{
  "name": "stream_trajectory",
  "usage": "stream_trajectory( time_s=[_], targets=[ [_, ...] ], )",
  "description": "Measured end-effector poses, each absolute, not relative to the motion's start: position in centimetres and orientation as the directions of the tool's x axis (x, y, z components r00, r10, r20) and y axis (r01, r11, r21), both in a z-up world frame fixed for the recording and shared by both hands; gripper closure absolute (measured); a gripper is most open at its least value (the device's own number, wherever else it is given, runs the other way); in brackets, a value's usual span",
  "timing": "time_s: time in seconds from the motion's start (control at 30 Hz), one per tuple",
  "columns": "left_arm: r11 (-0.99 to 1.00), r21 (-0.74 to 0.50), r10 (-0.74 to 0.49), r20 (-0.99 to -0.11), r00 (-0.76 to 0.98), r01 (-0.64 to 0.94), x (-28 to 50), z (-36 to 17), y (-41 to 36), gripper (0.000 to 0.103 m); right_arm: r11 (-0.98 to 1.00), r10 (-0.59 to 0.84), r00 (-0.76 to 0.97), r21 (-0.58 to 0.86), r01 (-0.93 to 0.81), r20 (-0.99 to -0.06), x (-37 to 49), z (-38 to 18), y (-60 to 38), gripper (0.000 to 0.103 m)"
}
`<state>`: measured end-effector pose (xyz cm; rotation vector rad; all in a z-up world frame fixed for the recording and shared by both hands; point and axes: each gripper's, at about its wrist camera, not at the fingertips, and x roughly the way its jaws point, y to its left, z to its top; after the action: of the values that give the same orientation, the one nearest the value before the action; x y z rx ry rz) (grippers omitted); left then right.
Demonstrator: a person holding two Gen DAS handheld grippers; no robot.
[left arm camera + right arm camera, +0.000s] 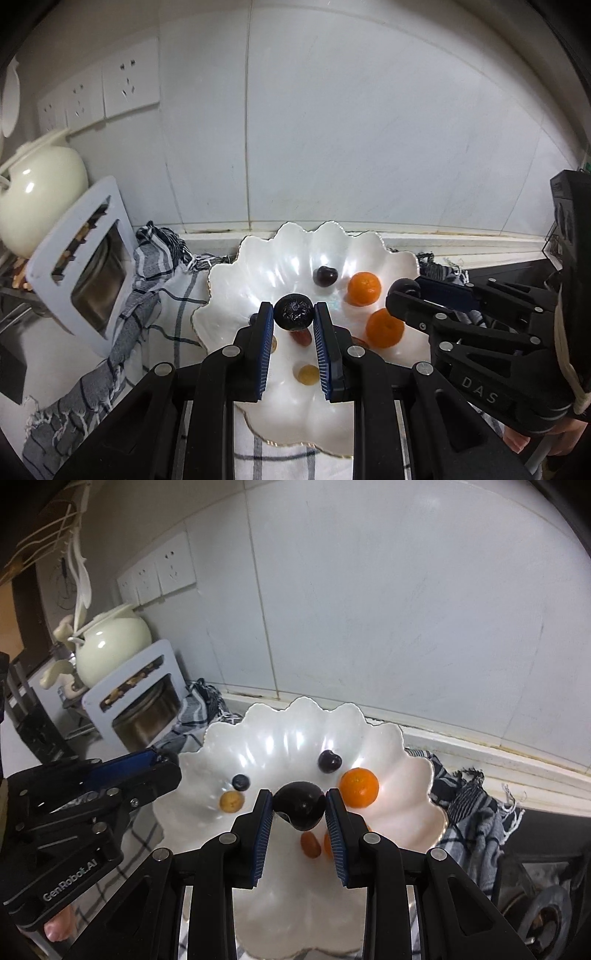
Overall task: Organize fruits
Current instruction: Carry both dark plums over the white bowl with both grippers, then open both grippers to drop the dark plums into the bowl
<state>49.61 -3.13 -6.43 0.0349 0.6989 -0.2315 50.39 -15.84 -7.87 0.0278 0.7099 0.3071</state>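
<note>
A dark wrinkled fruit (294, 312) is clamped between the pads of the left claw (293, 314) above the scalloped white dish (258, 266). A dark smooth fruit (300, 805) is gripped by the right claw (300, 806) over the same dish, where two oranges (364, 289) are seen lying.

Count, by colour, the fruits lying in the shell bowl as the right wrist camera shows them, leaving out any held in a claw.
Dark: 2, the cherry and the blueberry
Orange: 2, the tangerine and the half-hidden tangerine
Yellow: 1, the kumquat
Red: 1, the small red fruit
Total: 6
</note>
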Motion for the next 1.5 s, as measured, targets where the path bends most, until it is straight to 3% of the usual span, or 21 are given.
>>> stream_trajectory(
  time_s=[0.3, 0.37, 0.4, 0.47, 0.67, 1.03, 1.27, 1.5],
  targets=[
    [0.972, -0.051, -0.201, -0.686, 0.699, 0.229, 52.2, -7.8, -3.4, 0.079, 0.961, 0.268, 0.693, 0.134, -0.242, -0.669, 52.8, -8.9, -15.8, 0.072],
    [0.971, -0.055, -0.205, -0.695, 0.689, 0.234, 52.6, -7.9, -3.5, 0.064, 0.962, 0.265, 0.682, 0.139, -0.235, -0.682, 53.1, -9.1, -15.9, 0.071],
    [0.97, -0.057, -0.208, -0.697, 0.686, 0.236, 52.7, -7.9, -3.5, 0.059, 0.963, 0.26, 0.678, 0.138, -0.229, -0.688, 53.3, -9.2, -15.9, 0.066],
    [0.97, -0.053, -0.207, -0.695, 0.688, 0.238, 52.7, -7.9, -3.4, 0.055, 0.967, 0.248, 0.681, 0.132, -0.219, -0.689, 53.3, -9.2, -16.1, 0.054],
    [0.973, -0.021, -0.183, -0.681, 0.709, 0.23, 51.8, -7.1, -2.8, 0.035, 0.981, 0.191, 0.702, 0.118, -0.152, -0.686, 52.1, -8.6, -16.8, 0.049],
    [0.983, 0.103, -0.064, -0.574, 0.816, 0.15, 45.9, -4.2, -1.5, 0.013, 0.996, 0.083, 0.788, 0.042, -0.073, -0.611, 46.1, -6.2, -17.3, 0.025],
    [0.988, 0.126, -0.02, -0.489, 0.872, 0.094, 40.0, -2.0, -1.2, 0.001, 0.997, 0.072, 0.843, 0.027, -0.068, -0.533, 40.4, -3.8, -17.7, 0.024],
    [0.994, 0.099, 0.002, -0.423, 0.906, 0.044, 33.3, -0.7, -0.9, 0.0, 0.998, 0.065, 0.88, 0.037, -0.054, -0.47, 34.4, -2.3, -18.5, 0.021]
  ],
)
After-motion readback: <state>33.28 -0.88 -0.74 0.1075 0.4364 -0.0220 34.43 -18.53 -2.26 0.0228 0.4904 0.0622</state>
